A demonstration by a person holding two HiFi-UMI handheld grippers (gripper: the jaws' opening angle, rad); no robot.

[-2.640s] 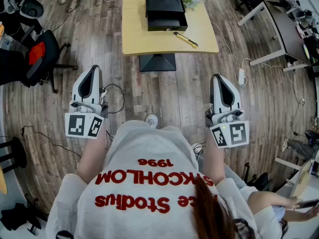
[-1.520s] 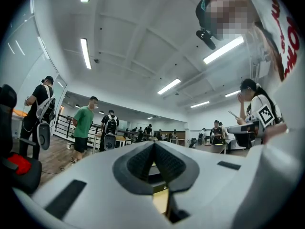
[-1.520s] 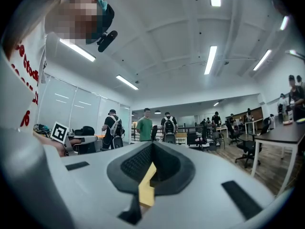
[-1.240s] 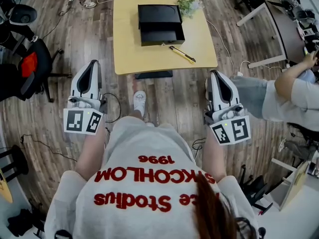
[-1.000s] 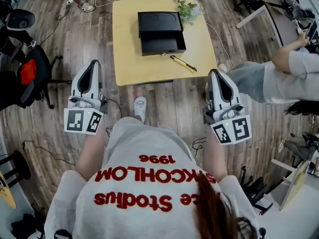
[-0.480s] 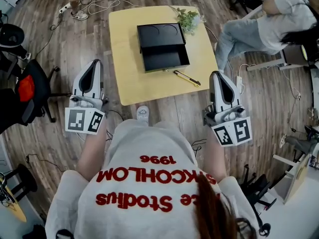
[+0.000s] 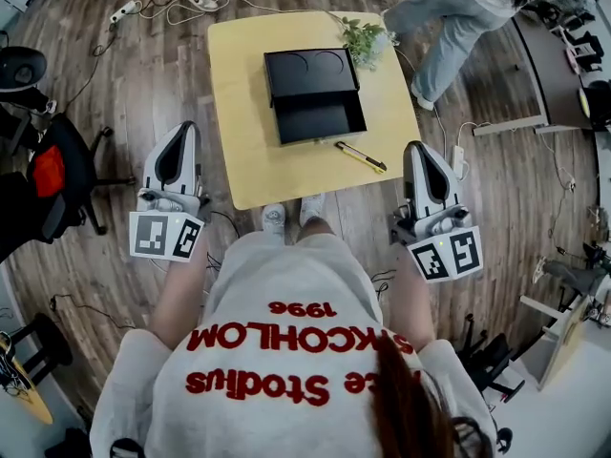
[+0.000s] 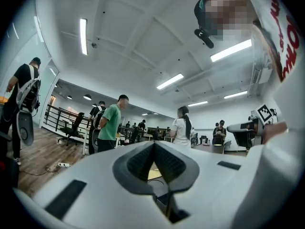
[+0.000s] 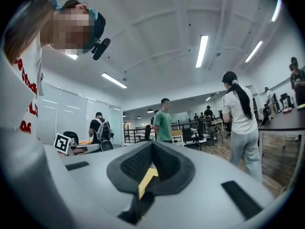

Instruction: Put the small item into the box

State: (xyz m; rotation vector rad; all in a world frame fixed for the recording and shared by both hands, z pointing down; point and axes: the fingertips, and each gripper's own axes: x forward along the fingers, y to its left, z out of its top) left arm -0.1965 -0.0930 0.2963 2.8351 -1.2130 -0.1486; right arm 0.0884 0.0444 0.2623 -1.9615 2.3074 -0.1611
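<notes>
The person stands at the near edge of the table, and both tools are held low at the hips, short of the tabletop, one off each near corner. That reads as a resting carry, with no reach under way. The left tool points forward just outside the near left corner. In its own view its jaws are pressed together with nothing between them. The right tool is just outside the near right corner, and its jaws are likewise closed and empty.

The box sits at the middle of the table, towards the far edge, with its drawer pulled out towards the person. The open mouth therefore faces the side a tool would come from. The small item, a slim yellow and black thing like a craft knife, lies flat on the table just off the drawer's front right corner. It is slanted and close to the box without touching it. It is nearer the right tool than the left, so the right one looks the likelier to pick it up. That tool would have to spread its jaws before closing across the narrow body.

A small plant stands by the far right corner, clear of the likely path. Another person walks past beyond that corner.
</notes>
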